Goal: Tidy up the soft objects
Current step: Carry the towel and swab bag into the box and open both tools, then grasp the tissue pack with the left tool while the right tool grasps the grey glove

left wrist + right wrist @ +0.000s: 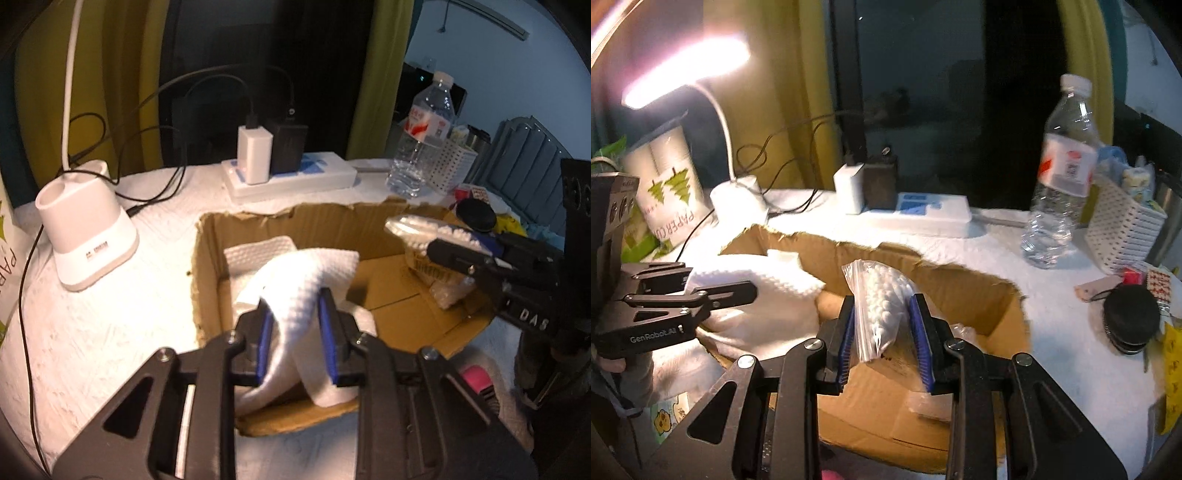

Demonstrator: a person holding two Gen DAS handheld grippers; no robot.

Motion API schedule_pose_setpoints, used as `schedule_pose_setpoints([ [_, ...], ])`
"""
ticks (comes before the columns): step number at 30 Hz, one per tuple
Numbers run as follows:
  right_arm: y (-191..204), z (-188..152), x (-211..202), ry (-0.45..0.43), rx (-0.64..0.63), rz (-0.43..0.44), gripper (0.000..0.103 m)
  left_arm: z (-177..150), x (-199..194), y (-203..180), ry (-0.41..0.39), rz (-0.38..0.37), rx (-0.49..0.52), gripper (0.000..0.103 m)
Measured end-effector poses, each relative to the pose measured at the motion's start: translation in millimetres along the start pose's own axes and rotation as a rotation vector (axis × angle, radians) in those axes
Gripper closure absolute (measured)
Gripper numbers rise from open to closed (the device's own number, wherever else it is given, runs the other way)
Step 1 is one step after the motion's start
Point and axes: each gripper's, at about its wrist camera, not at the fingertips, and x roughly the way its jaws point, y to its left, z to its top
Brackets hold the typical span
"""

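Observation:
An open cardboard box (391,295) lies on the white-covered table; it also shows in the right wrist view (964,291). My left gripper (295,314) is shut on a white quilted cloth (306,280) and holds it over the box's left side, above another folded white cloth (258,251). My right gripper (884,332) is shut on a clear zip bag of white cotton balls (886,306) above the box's right side. In the left wrist view the bag (417,236) and right gripper (461,258) show at right.
A white lamp base (85,236) stands left of the box, with black cables. A power strip with chargers (280,173) lies behind it. A water bottle (1060,177), a white perforated basket (1123,229) and a black round object (1130,317) sit at right. A paper roll pack (665,192) stands far left.

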Motion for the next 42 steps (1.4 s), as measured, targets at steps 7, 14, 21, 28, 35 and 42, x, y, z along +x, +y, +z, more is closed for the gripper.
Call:
schedule_pose_setpoints([
  [7, 12, -7, 16, 0.082, 0.004, 0.048, 0.061, 1, -10, -2, -0.013, -0.004, 0.000, 0.043],
  [14, 17, -10, 9, 0.102, 0.039, 0.100, 0.044, 1, -30, -6, -0.045, -0.014, 0.007, 0.041],
  [21, 23, -10, -26, 0.047, 0.044, 0.093, 0.043, -6, -57, -15, -0.079, -0.026, 0.017, 0.039],
  [28, 32, -16, -58, 0.013, 0.038, 0.082, 0.043, -17, -83, -26, -0.113, -0.039, 0.026, 0.031],
  [35, 36, -27, -82, -0.007, 0.042, 0.068, 0.043, -32, -104, -34, -0.130, -0.042, 0.027, 0.029],
  [42, 37, -39, -105, -0.026, 0.051, 0.059, 0.043, -47, -118, -40, -0.138, -0.044, 0.025, 0.028],
])
